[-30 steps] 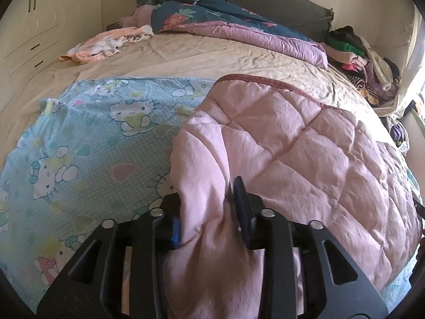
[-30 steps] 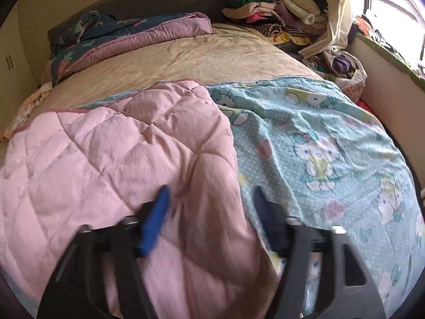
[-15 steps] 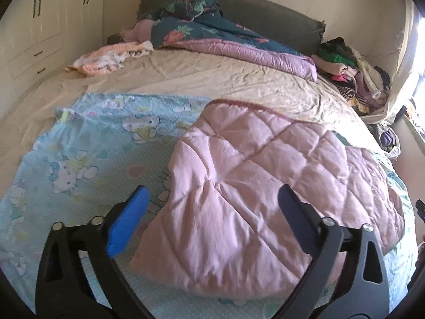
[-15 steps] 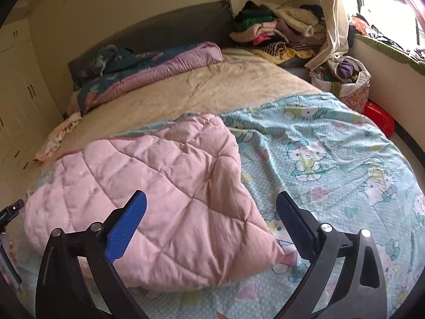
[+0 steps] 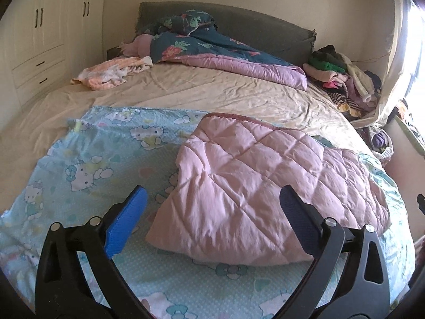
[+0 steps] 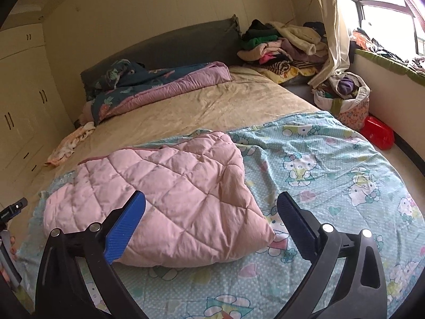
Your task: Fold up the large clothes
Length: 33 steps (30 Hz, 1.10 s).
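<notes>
In the left wrist view, the left gripper [image 5: 212, 212] stood with its two blue-padded fingers [image 5: 124, 226] spread as wide as they go, holding nothing and touching nothing. One pink quilted garment [image 5: 265, 186] lay folded beyond and below them on the cartoon-cat sheet [image 5: 93, 164], its near edge showing through the gap between the fingers, apart from both pads. One sheet of that print covered the near part of the bed [image 5: 212, 93]. At the headboard lay one floral quilt [image 5: 217, 53], with one small pink-and-white cloth [image 5: 111, 73] to its left and one pile of clothes [image 5: 342, 79] to its right.

In the right wrist view, the right gripper [image 6: 211, 218] also had both fingers [image 6: 124, 228] wide apart and empty. The same pink quilted garment [image 6: 172, 194] lay ahead and to the left, its near corner between the fingers but clear of them. One basket of laundry [image 6: 348, 98] and one red box [image 6: 377, 133] sat on the floor at the right.
</notes>
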Each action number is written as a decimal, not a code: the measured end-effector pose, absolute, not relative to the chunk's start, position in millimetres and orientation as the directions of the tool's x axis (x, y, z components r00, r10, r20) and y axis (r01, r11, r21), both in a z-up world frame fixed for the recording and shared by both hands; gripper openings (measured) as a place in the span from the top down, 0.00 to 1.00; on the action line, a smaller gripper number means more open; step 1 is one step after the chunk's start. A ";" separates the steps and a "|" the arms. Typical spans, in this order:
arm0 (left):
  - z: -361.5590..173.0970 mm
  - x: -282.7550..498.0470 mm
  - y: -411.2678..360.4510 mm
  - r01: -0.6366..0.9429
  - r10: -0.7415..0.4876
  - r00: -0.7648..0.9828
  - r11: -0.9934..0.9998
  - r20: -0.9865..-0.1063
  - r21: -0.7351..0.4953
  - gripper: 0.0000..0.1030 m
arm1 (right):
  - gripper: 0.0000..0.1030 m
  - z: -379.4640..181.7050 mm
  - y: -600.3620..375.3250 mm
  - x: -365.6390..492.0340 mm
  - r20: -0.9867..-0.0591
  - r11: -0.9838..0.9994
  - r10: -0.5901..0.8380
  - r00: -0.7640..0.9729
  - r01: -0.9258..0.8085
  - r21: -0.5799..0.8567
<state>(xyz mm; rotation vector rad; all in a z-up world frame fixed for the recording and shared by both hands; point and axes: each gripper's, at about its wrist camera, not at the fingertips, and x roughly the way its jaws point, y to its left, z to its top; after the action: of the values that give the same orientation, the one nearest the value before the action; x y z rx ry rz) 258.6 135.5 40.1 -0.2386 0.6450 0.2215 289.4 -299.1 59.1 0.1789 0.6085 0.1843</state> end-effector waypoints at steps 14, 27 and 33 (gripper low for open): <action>33.1 226.4 116.3 -0.261 0.122 0.770 0.956 -0.627 -0.134 0.09 | 0.04 71.0 -293.7 255.0 -0.523 0.962 0.247 0.816 -0.143 0.231; 21.4 206.3 99.9 -0.240 0.118 0.761 0.965 -0.638 -0.108 0.09 | 0.04 49.1 -293.4 237.2 -0.562 0.961 0.251 0.788 -0.132 0.244; 1.7 210.4 100.5 -0.247 0.097 0.731 0.960 -0.675 -0.129 0.09 | 0.04 29.6 -293.2 240.7 -0.608 0.957 0.255 0.752 -0.104 0.272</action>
<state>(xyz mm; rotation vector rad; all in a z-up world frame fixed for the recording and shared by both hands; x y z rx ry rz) 210.4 100.5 1.7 -0.2168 0.7277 0.1908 240.7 -293.2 29.6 0.2279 0.6941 0.1980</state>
